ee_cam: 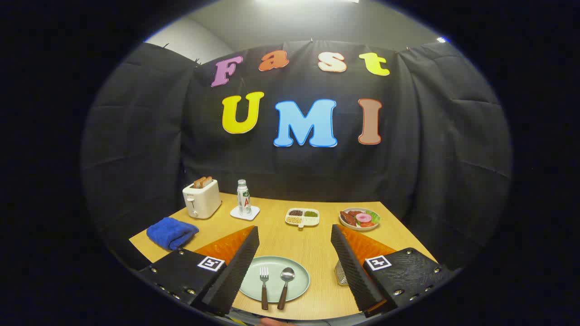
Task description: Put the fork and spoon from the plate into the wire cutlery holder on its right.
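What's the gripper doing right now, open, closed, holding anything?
Gripper: jaws wide open, holding nothing, above the pale green round plate, where the brown-handled metal fork and brown-handled metal spoon lie untouched between the fingers.

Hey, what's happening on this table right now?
A person holds a gripper over a wooden table, its fingers spread wide and touching nothing. Between them sits a plate with a fork and spoon lying side by side. The wire cutlery holder stands right of the plate, partly hidden behind one finger. Neither utensil has been picked up yet.
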{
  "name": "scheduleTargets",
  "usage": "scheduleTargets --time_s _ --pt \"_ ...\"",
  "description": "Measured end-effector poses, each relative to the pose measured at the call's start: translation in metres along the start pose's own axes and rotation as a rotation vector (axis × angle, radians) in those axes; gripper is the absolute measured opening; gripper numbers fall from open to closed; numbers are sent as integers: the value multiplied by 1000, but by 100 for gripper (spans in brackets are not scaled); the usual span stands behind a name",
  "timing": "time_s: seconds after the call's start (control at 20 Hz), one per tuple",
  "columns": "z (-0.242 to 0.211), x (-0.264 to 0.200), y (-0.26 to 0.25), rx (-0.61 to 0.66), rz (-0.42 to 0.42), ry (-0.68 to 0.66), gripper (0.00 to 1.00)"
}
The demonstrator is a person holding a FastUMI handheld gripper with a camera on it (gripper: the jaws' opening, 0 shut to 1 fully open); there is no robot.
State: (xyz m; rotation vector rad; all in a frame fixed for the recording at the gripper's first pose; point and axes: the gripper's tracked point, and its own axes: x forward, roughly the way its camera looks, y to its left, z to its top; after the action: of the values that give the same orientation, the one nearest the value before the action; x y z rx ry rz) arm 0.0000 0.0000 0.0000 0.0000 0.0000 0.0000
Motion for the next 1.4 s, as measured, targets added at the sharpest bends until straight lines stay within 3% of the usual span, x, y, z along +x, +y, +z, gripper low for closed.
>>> scheduleTargets --time_s 0.35,0.45,0.6,0.75,1.4 --pt "-63 11 -6 18 5 219 97" --pt "-53 8 -13 38 -22 185 98" --pt "-3 4 -25 79 -80 14 98" --pt "22 7 -21 65 -75 -64 97" --pt "-114 26 -3 -40 19 406 97"
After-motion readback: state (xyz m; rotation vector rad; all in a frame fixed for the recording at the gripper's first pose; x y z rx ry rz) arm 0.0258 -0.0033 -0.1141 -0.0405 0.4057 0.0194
